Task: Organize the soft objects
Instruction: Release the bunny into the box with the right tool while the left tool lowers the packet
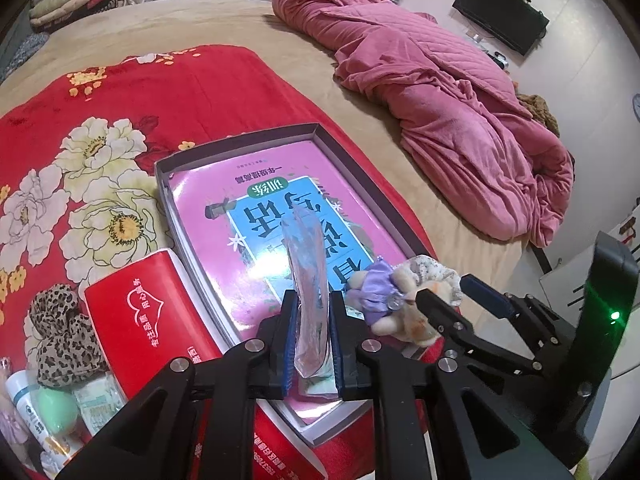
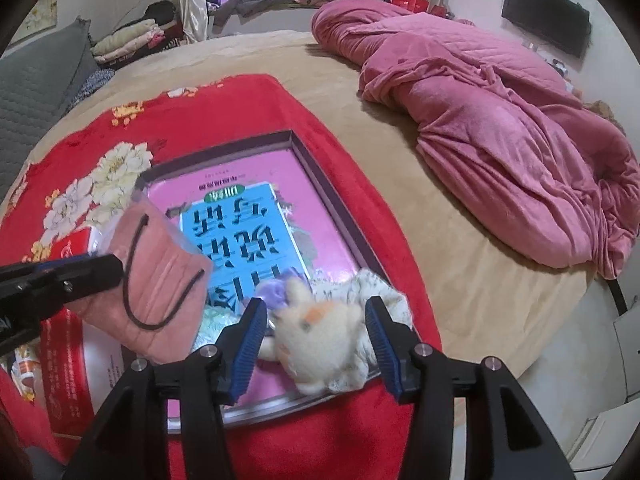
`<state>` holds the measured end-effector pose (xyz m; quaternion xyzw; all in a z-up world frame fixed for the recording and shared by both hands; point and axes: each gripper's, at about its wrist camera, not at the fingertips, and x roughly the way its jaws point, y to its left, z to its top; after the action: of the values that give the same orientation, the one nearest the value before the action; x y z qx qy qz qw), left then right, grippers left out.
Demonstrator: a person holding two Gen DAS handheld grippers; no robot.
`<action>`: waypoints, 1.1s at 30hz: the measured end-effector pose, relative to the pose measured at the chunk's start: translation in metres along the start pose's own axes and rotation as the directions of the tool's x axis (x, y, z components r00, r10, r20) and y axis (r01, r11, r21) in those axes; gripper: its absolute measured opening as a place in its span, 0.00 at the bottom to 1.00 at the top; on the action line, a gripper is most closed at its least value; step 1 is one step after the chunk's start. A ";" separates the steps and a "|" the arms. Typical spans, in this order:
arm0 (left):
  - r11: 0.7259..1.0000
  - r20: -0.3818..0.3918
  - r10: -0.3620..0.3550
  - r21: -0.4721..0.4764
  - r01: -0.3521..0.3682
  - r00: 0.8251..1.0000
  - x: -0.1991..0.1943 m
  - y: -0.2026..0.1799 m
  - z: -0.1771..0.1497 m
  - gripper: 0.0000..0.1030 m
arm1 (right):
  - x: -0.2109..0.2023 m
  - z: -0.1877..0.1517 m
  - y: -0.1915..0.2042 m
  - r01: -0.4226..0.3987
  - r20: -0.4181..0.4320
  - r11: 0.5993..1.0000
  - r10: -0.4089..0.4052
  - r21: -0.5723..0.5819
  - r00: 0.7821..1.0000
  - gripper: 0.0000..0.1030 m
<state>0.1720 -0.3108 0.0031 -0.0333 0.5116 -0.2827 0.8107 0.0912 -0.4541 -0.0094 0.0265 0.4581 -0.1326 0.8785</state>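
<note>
Between the left tongs (image 1: 314, 312), a bagged pink mask (image 2: 160, 280) is being clenched above the tray (image 1: 360, 184). The right tongs (image 2: 316, 332) are standing released around a plush toy (image 2: 316, 340) lying in the tray's near corner. Judging by this, sorting is underway; a leopard scrunchie (image 1: 60, 332) left of the left tongs is waiting.

Pink face mask (image 2: 160, 280) in clear wrapper, black ear loops showing, held upright above shallow box (image 1: 320, 132). Cream plush toy (image 2: 316, 332) with purple dress lies at box's near right corner on patterned cloth (image 2: 384, 288).
</note>
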 end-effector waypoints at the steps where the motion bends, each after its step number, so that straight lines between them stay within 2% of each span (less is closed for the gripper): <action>1: 1.000 0.000 0.001 0.002 -0.001 1.000 0.001 0.000 0.001 0.15 | -0.001 0.001 0.000 0.004 0.002 1.000 -0.004 0.001 1.000 0.49; 9: 1.000 -0.024 0.018 0.016 -0.017 1.000 0.007 0.003 0.010 0.21 | -0.009 0.003 -0.007 0.006 0.021 1.000 -0.007 0.026 1.000 0.50; 13: 0.998 -0.021 0.046 0.032 -0.045 0.999 0.006 0.002 0.011 0.40 | -0.011 0.002 -0.007 -0.002 0.021 1.000 0.001 0.030 1.000 0.50; 14: 0.998 -0.019 0.046 0.034 -0.045 0.999 0.006 0.002 0.011 0.41 | -0.012 0.002 -0.007 -0.002 0.023 1.000 0.001 0.030 1.000 0.50; 19: 0.998 -0.009 0.051 0.032 -0.051 0.999 0.003 0.004 0.014 0.42 | -0.013 0.001 -0.006 -0.010 0.020 0.999 0.009 0.034 1.000 0.50; 23: 0.999 0.011 0.047 0.021 -0.047 0.999 -0.001 0.007 0.019 0.49 | -0.015 0.002 -0.007 -0.014 0.024 0.999 0.013 0.038 1.000 0.50; 33: 0.999 0.048 0.051 0.014 -0.052 0.998 -0.014 0.010 0.033 0.51 | -0.024 0.006 -0.006 -0.024 0.043 0.999 0.022 0.039 0.999 0.50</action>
<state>0.1996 -0.3034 0.0268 -0.0208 0.4908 -0.2648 0.8298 0.0817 -0.4559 0.0137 0.0463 0.4362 -0.1319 0.8889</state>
